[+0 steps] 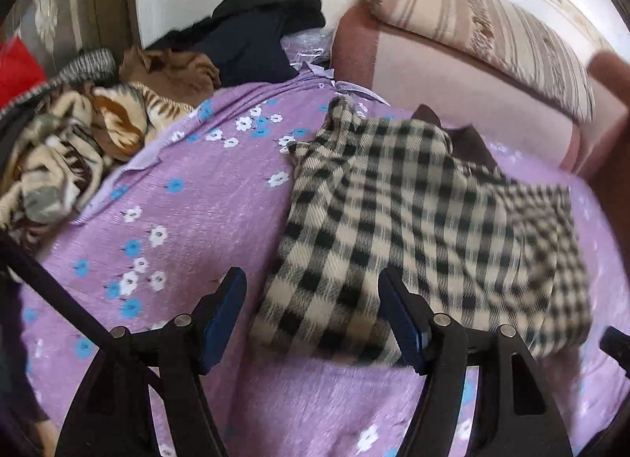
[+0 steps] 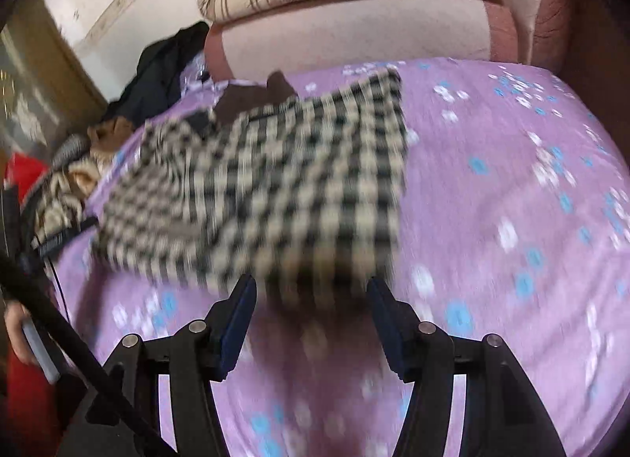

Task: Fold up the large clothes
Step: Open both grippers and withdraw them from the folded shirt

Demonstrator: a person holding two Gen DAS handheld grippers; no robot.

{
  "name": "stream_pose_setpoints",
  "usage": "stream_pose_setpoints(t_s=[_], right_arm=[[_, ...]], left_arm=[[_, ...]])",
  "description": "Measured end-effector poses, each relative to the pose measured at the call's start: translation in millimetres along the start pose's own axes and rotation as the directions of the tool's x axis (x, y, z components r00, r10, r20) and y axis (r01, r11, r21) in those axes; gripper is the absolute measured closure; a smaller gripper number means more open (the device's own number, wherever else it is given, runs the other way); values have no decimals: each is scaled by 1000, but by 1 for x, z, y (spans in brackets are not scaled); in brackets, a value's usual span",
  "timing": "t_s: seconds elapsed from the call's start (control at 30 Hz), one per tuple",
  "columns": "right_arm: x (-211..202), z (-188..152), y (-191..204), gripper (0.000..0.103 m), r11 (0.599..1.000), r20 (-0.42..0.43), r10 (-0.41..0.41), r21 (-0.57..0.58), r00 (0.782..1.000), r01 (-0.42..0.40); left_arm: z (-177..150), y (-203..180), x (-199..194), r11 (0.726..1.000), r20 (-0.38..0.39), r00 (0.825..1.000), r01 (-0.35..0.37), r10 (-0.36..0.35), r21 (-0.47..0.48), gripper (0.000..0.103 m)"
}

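A cream-and-black checked garment [image 1: 413, 228] lies folded on the purple flowered bedsheet [image 1: 204, 221], with a dark brown lining [image 1: 468, 142] showing at its far edge. My left gripper [image 1: 313, 280] is open and empty, its jaws standing wide just above the garment's near left corner. In the right wrist view the same garment [image 2: 267, 185] lies blurred on the sheet [image 2: 492, 201]. My right gripper [image 2: 311, 287] is open and empty, with the garment's near edge between its blue pads [image 2: 240, 319].
A pile of other clothes sits at the left: a tiger-striped fabric [image 1: 71, 154], a brown piece [image 1: 173, 71] and dark garments [image 1: 256, 36]. A pink sofa back [image 1: 453, 79] with a striped cushion [image 1: 480, 24] borders the far side.
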State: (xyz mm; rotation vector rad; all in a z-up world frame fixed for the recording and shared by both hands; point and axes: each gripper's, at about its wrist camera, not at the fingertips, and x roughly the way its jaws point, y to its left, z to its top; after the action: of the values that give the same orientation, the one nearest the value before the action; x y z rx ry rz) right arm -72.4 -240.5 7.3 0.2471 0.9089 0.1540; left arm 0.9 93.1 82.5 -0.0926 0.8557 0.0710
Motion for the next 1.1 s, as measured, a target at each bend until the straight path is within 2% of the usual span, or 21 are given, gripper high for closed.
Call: stream_pose_setpoints(t_s=[0.1, 0.2, 0.47, 0.8, 1.1], right_arm=[[-12, -32, -2, 40, 1000, -10, -25, 6, 1000, 25], [-22, -43, -3, 40, 999, -4, -39, 4, 999, 39], [-42, -33, 20, 40, 997, 28, -61, -41, 998, 62], [-26, -26, 53, 40, 994, 4, -47, -103, 999, 47], [-15, -25, 59, 40, 993, -10, -41, -107, 999, 40]], left_arm=[[-7, 2, -6, 1000, 20, 1000, 17, -17, -1, 35], [-10, 8, -12, 1000, 30, 999, 18, -17, -20, 35], [-13, 18, -12, 999, 28, 1000, 15, -14, -38, 35], [-9, 28, -7, 998, 27, 1000, 6, -4, -59, 35], [-6, 37, -3, 996, 20, 1000, 1, 1, -86, 34]])
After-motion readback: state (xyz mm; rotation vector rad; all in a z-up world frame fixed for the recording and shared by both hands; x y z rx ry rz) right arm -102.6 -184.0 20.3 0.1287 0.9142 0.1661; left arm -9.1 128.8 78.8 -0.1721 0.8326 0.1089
